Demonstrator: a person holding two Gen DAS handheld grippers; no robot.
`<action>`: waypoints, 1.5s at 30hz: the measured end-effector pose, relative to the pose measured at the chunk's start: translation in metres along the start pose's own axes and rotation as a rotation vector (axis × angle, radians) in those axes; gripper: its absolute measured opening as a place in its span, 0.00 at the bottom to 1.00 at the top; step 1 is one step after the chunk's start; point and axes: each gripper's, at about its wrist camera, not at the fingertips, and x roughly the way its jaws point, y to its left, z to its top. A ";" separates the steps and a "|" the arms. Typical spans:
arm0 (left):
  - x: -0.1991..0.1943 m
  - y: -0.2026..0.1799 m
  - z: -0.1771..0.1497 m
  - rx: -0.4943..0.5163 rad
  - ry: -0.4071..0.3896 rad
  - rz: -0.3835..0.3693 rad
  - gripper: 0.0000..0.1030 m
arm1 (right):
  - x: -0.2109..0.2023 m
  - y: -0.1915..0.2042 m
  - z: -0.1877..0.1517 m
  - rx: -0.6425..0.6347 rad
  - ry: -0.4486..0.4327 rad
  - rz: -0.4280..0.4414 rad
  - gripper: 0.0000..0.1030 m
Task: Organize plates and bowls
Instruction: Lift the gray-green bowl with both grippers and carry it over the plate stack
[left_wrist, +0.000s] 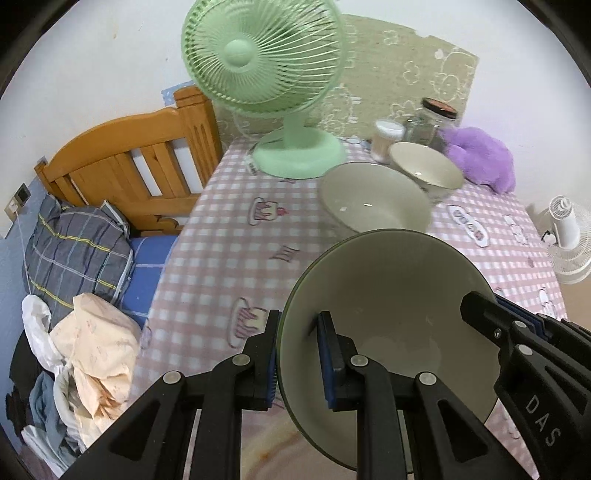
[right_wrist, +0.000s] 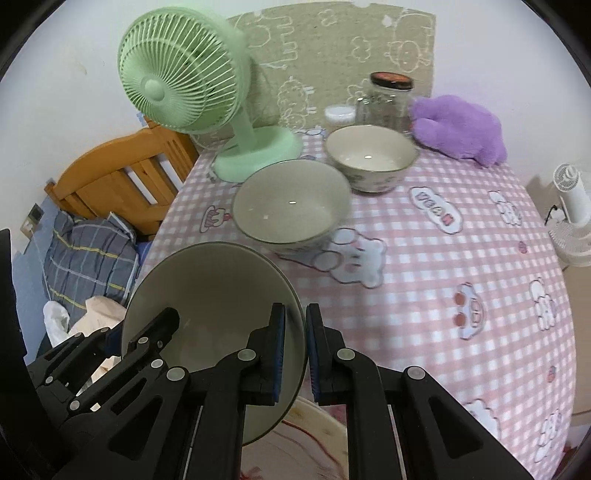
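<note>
While the held bowl (left_wrist: 384, 325) is clamped by its rim between both claws, left claw (left_wrist: 301, 358) on 1 side and right claw (right_wrist: 295, 354) on the opposite side, it hangs tilted above the near edge of the bench (right_wrist: 443, 258). Ahead of it, toward the far edge, the wide bowl (right_wrist: 291, 206) sits open and upright, with the patterned bowl (right_wrist: 371, 157) just behind it (both look free to be nested into). Something pale beneath the held bowl is blurred and cut off, so it cannot be identified.
</note>
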 end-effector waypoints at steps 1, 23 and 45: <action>-0.003 -0.007 -0.002 0.001 -0.002 0.000 0.16 | -0.006 -0.008 -0.002 -0.001 -0.002 -0.001 0.14; -0.034 -0.129 -0.071 0.027 0.039 -0.024 0.16 | -0.064 -0.132 -0.062 0.016 0.023 -0.026 0.14; -0.024 -0.166 -0.122 0.034 0.132 0.005 0.16 | -0.057 -0.173 -0.112 0.007 0.124 -0.014 0.14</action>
